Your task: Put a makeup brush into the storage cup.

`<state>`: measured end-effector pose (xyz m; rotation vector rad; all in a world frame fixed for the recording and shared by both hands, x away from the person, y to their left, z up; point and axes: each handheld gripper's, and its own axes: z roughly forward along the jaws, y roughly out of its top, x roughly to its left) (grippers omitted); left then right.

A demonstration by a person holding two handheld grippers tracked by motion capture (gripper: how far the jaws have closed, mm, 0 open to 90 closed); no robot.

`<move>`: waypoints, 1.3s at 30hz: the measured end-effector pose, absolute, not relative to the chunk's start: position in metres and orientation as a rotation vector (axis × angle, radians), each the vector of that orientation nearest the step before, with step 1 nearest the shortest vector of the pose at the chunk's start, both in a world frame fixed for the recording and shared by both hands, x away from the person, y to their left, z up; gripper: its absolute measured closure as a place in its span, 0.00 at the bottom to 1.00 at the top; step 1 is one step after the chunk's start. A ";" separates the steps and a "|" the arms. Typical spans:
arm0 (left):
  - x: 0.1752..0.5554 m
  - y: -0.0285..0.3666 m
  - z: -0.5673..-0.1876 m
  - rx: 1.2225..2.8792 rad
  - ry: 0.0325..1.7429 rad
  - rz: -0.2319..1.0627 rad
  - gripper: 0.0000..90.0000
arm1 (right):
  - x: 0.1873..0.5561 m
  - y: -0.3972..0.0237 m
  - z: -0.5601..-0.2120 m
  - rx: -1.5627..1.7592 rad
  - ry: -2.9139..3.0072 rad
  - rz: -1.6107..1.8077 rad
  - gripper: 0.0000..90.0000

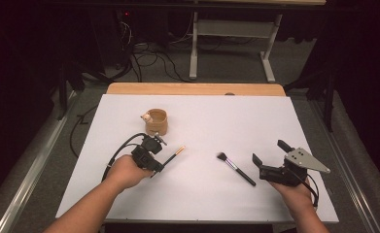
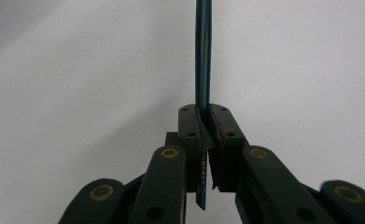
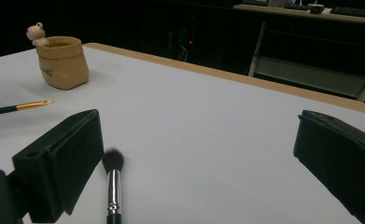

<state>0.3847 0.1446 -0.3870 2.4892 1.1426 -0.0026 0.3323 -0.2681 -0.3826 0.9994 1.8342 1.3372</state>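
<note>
My left gripper (image 1: 159,166) is shut on the dark handle of a thin brush (image 1: 174,155) with a gold ferrule and pale tip, held low over the white table (image 1: 192,194). In the left gripper view the handle (image 2: 202,56) runs straight up from between the closed pads (image 2: 223,127). My right gripper (image 1: 271,151) rests at the table's right with its jaws wide apart and nothing between them. A bigger makeup brush (image 1: 234,168) with a dark bristle head and silver ferrule (image 3: 113,184) lies on the table just left of it. A tan cup (image 1: 157,122) with a small figure on its rim stands behind the left hand.
The tan cup (image 3: 61,62) sits near the far left of the white sheet, whose wooden back edge (image 1: 195,89) shows beyond it. Past the table are cables, a dark floor and the legs of another table (image 1: 194,43).
</note>
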 end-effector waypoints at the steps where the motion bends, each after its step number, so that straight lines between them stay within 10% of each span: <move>1: 0.384 0.146 -0.387 2.477 1.140 -0.005 0.94 | 0.332 -0.268 -0.383 0.999 1.834 1.338 0.04; 39: 0.367 0.163 -0.398 2.123 1.086 0.151 0.94 | 0.333 -0.267 -0.384 0.999 1.844 1.336 0.04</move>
